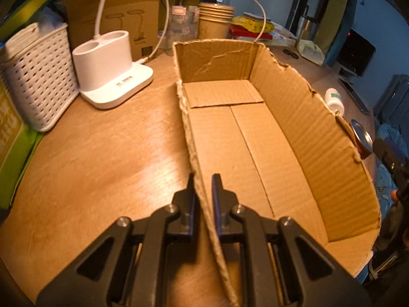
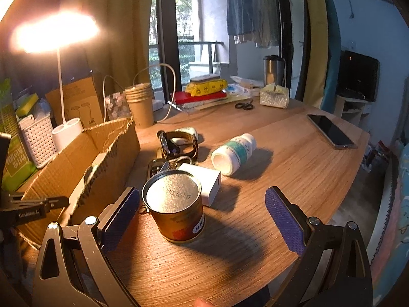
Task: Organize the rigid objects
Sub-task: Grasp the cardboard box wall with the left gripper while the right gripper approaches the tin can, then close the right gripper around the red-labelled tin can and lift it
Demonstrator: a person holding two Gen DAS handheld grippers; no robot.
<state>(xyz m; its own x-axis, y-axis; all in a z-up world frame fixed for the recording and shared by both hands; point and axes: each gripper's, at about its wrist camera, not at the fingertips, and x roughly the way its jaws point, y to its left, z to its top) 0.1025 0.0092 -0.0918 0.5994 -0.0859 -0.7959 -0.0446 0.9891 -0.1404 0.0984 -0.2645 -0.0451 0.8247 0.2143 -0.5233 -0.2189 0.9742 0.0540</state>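
An open cardboard box (image 1: 255,138) lies on the wooden table, empty inside; it also shows in the right wrist view (image 2: 84,158). My left gripper (image 1: 203,186) is shut on the box's left wall. My right gripper (image 2: 202,204) is open, its fingers either side of an upright tin can (image 2: 176,209) with a silver top. Behind the can lie a white charger block (image 2: 204,181), keys (image 2: 161,166), a watch (image 2: 179,143) and a white pill bottle (image 2: 234,153) on its side. The can (image 1: 361,138) and bottle (image 1: 333,99) peek over the box's right wall.
A white lamp base (image 1: 112,76), a white basket (image 1: 38,81) and stacked paper cups (image 1: 214,20) stand behind the box. A phone (image 2: 329,130), scissors (image 2: 244,105), a steel mug (image 2: 273,70) and books (image 2: 204,92) lie further back. The table edge runs at the right.
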